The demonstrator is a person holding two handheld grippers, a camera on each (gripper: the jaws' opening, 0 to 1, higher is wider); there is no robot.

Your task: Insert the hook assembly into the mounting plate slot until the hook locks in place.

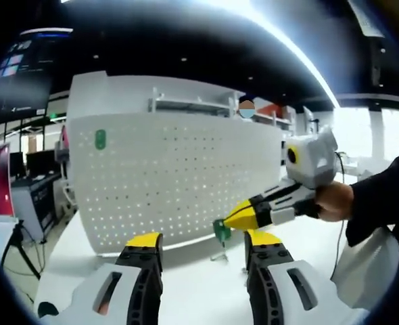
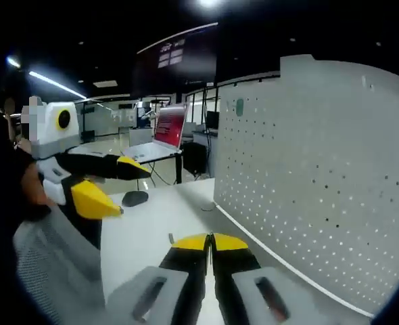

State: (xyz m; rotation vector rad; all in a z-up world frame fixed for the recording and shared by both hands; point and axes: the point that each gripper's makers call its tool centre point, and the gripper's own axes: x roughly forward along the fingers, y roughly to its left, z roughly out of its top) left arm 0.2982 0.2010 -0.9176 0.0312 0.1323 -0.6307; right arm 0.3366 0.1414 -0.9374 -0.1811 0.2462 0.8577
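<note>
White pegboard fills mid-frame in the left gripper view, with the right gripper coming in from the right, pinched shut on a small green hook at lower centre. Left gripper is wide open, empty. Hook looks barely held, so it could twist or drop near the holes. Right gripper view hides the hook, but shows a laptop upper left.

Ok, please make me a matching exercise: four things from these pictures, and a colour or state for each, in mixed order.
Things:
1. left claw
2. right claw
3. pegboard
4. computer mouse

States:
a. dark, lying on the white table
b. open, holding nothing
c. white, standing upright
d. shut on a green hook

Pairs: 1-b, 2-d, 3-c, 4-a
</note>
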